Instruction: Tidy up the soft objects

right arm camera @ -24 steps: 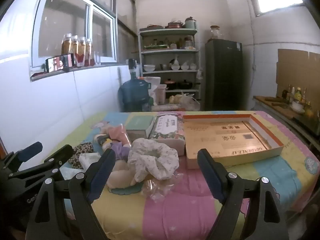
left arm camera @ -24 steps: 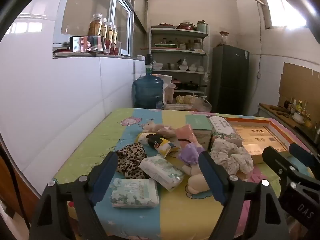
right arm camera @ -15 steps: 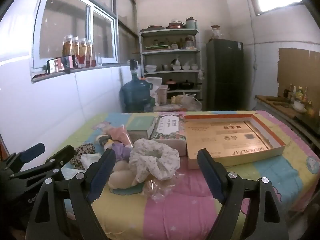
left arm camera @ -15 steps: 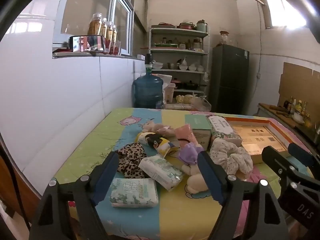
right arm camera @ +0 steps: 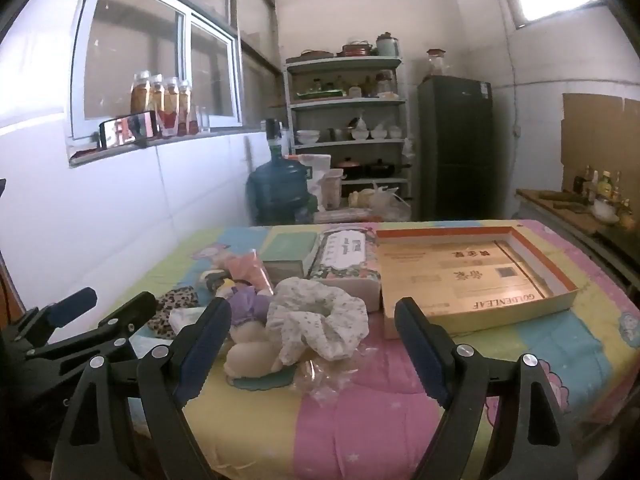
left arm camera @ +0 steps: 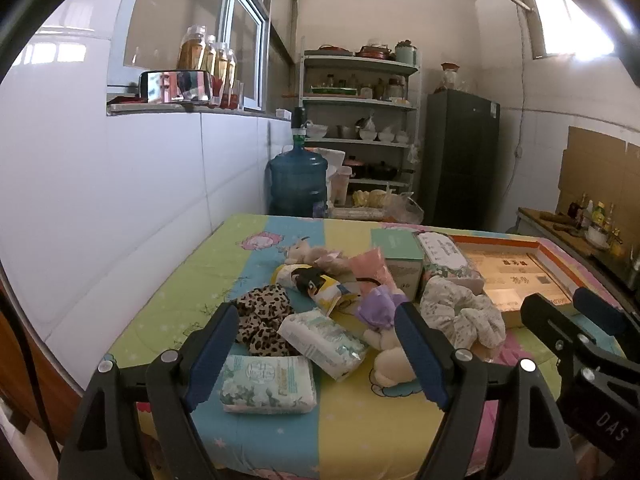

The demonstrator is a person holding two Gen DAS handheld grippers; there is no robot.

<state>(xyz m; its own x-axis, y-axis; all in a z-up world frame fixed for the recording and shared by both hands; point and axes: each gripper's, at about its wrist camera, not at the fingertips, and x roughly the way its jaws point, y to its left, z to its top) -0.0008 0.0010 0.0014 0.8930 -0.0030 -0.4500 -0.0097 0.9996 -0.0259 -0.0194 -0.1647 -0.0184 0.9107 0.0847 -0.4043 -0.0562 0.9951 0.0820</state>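
Two tissue packs (left arm camera: 269, 385), one floral scrunchie (right arm camera: 318, 323).

Each tool was a black frame of angular struts with silver screws at the joints and blue pads lining its two fingers: the left tool (left arm camera: 316, 352) and the right tool (right arm camera: 312, 350). White letters "DAS" marked the right one's body, seen from the left wrist.

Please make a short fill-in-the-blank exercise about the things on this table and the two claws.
1. Both claws, left and right, hold ____.
2. The cardboard tray on the table contains no ____ objects.
3. The leopard-print cloth lies to the ____ of the white scrunchie in the left wrist view.
4. The tissue pack nearest the left claw lies ____ on the table.

Missing words: nothing; soft; left; flat
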